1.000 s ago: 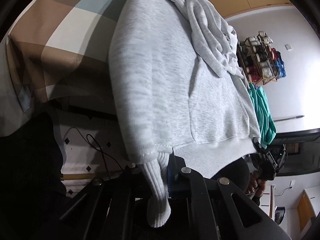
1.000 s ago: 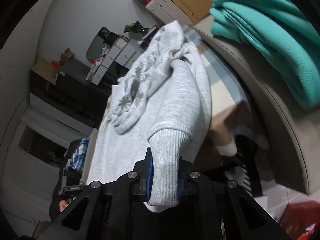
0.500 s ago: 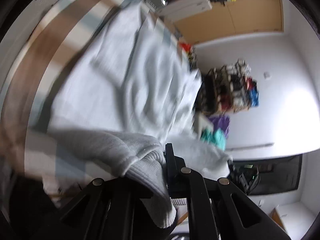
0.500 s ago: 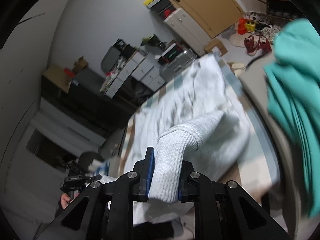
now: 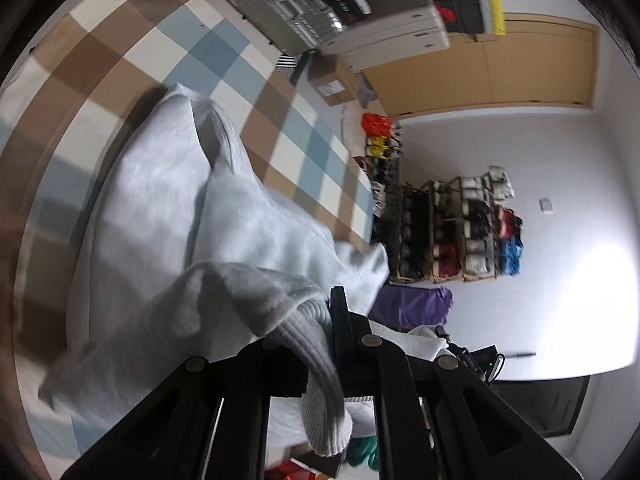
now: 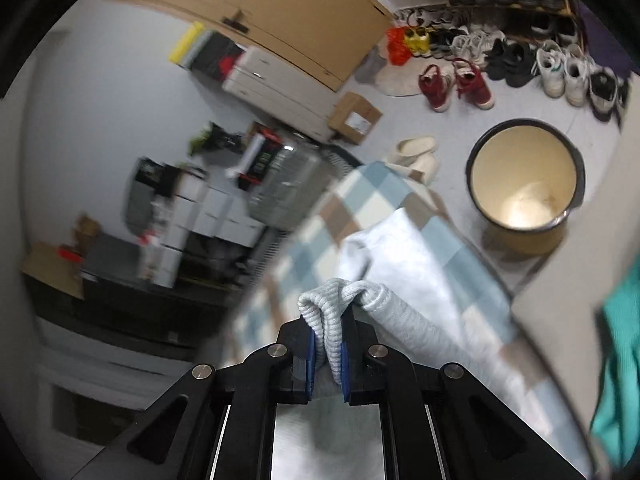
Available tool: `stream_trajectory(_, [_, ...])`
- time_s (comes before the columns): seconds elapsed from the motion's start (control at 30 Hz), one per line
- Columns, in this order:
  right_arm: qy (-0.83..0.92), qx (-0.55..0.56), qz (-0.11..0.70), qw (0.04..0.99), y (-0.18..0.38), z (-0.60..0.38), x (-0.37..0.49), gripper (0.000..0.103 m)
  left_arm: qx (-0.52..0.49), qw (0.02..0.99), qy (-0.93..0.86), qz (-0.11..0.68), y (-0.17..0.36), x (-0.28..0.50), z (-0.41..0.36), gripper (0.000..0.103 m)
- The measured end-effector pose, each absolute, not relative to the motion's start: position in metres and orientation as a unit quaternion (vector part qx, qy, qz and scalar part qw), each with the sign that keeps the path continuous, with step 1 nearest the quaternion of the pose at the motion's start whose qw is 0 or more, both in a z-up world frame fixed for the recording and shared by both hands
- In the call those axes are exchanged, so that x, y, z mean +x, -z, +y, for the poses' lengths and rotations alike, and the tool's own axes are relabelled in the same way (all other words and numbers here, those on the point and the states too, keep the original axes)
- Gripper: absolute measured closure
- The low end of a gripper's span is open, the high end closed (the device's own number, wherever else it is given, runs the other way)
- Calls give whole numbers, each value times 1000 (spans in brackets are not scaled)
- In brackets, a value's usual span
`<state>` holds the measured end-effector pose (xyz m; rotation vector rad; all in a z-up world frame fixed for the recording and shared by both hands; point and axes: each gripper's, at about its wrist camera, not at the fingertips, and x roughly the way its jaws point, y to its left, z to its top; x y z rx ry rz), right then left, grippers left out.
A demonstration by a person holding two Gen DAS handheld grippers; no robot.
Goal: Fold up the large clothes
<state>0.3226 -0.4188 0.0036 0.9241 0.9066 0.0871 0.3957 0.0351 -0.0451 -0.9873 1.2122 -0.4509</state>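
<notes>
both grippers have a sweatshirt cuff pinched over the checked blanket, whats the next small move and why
Probably lower both cuffs onto the grey sweatshirt. The left gripper is shut on a ribbed cuff, and the right gripper, jaws closing, pinches the other cuff. Both sleeves hang raised above the body on the checked blanket, so the fold isn't laid down yet.

Left wrist view: mounted just behind the left gripper, looking down and forward across the checked bedcover, close above it — beyond the bedcover's far edge, a silver suitcase, a wooden door and a shoe rack.

Right wrist view: set just behind the right gripper, tilted down over the same checked bedcover, very near the cloth.

Shared by both: the bedcover, the grey sweatshirt lying on it, the suitcase past its far edge, the door — seen from opposite sides of the bedcover.
</notes>
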Motion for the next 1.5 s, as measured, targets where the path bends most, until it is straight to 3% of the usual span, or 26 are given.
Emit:
stream_trajectory(0.33, [16,361,489,794,64,-399,428,94,-508,630,139,571,112,451,64,98])
stream_trajectory(0.37, [16,357,501,788,72,-397,436,93,-515,623,134,573,115,451,65,94])
stream_trajectory(0.43, [7,357,531,768,91,-390,449,84,-528,615,129,571,118,448,70,84])
stream_trajectory(0.47, [4,363,538,761,97,-390,452,79,-531,620,134,562,115,446,74,72])
stream_trajectory(0.5, [-3,373,528,763,97,-392,451,76,-528,625,139,558,109,444,76,51])
stream_trajectory(0.53, [-8,382,513,769,94,-397,448,60,-526,632,143,551,103,441,80,36])
stream_trajectory(0.57, [-15,401,487,776,88,-404,441,34,-524,648,140,536,93,434,87,19])
stream_trajectory(0.6, [-18,415,469,779,83,-409,436,26,-522,663,133,520,85,431,93,19])
stream_trajectory(0.73, [-35,431,395,810,46,-434,401,19,-492,697,127,506,56,407,104,19])
stream_trajectory(0.9, [-92,348,428,829,21,-410,355,17,-391,711,119,572,53,354,85,19])
stream_trajectory(0.97, [-109,289,444,841,18,-392,324,10,-319,713,107,615,66,325,71,19])
stream_trajectory(1.07, [-123,245,446,852,28,-376,271,10,-288,719,109,624,77,286,64,19])
stream_trajectory(1.23, [-130,301,423,845,56,-375,197,10,-290,736,100,603,83,242,69,19])
stream_trajectory(1.5, [-77,222,454,860,72,-391,208,10,-194,765,57,611,97,227,73,19])
